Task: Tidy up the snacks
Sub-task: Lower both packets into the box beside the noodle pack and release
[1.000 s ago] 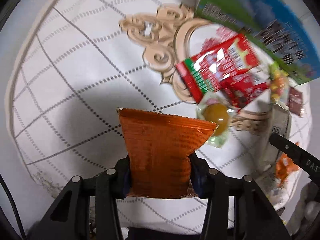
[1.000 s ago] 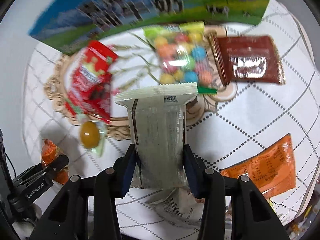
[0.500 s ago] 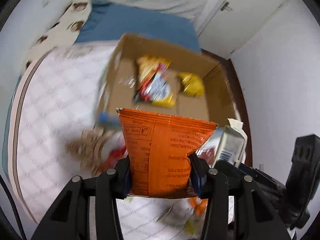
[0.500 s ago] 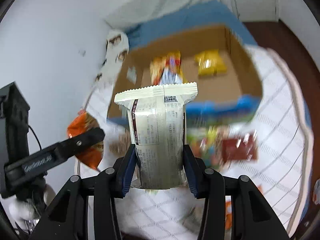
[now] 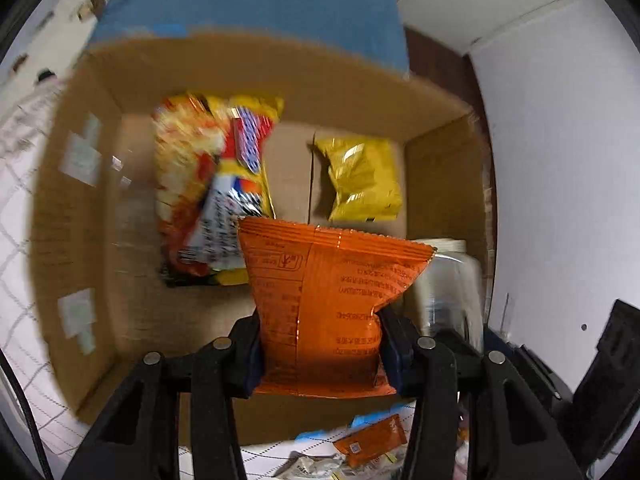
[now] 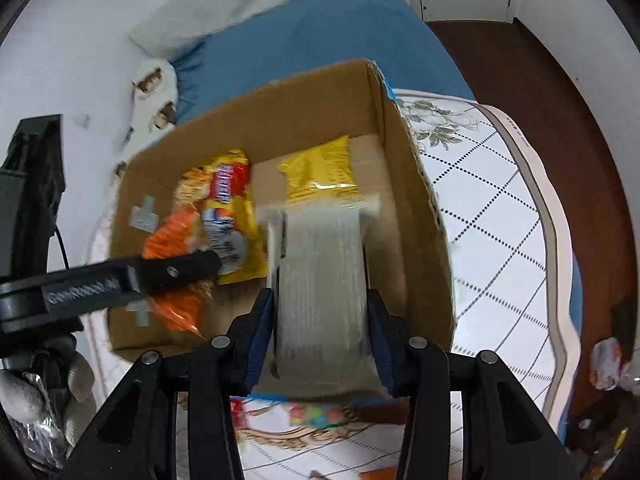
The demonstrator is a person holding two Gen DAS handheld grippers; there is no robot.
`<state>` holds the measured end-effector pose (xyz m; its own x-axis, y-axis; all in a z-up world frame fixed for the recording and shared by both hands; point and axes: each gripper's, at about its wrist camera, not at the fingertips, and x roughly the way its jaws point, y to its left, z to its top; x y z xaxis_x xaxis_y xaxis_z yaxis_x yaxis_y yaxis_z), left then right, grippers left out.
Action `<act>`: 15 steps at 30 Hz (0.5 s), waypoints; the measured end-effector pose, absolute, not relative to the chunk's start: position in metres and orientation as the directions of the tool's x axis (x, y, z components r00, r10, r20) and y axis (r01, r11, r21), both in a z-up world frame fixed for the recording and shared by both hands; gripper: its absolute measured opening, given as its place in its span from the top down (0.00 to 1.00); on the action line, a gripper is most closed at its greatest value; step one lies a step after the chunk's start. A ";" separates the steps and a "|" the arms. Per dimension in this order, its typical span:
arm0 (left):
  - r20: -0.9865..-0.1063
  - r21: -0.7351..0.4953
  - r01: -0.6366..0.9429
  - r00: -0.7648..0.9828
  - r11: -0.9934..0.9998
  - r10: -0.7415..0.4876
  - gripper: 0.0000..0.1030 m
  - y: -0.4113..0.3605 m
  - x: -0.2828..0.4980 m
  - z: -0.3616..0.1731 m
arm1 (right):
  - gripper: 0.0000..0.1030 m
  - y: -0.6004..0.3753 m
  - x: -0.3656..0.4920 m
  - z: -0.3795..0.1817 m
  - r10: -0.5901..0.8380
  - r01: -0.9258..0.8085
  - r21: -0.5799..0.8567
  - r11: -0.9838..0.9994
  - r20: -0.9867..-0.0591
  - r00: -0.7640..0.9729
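left gripper (image 5: 322, 354) — orange packet (image 5: 326, 304) | right gripper (image 6: 322, 334) — grey packet (image 6: 322, 280), tablecloth (image 6: 492, 200)

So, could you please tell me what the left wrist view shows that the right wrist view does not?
Only the left wrist view shows the left claw shut on the orange packet, and a small orange sachet on the cloth below the box. Only the right wrist view shows the right claw shut on the pale wrapped snack, and the tablecloth's floral corner. Both show the cardboard box holding a yellow bag and a large noodle packet.
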<state>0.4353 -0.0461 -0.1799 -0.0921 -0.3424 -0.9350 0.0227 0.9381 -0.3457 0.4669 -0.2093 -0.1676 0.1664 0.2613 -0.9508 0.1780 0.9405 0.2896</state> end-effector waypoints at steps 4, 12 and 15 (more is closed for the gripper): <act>-0.930 -0.340 0.002 -0.153 0.941 -0.335 0.57 -0.052 0.438 -0.209 | 0.54 -0.205 0.478 -0.199 0.234 0.173 0.255 0.951 -0.963 0.133; -0.925 -0.313 0.013 -0.231 0.950 -0.302 0.41 -0.052 0.434 -0.239 | 0.47 -0.193 0.488 -0.246 0.176 0.093 0.178 0.980 -0.984 0.030; -0.934 -0.303 0.016 -0.204 0.953 -0.294 0.28 -0.044 0.433 -0.233 | 0.17 -0.188 0.487 -0.241 0.175 0.080 0.177 0.981 -0.984 0.030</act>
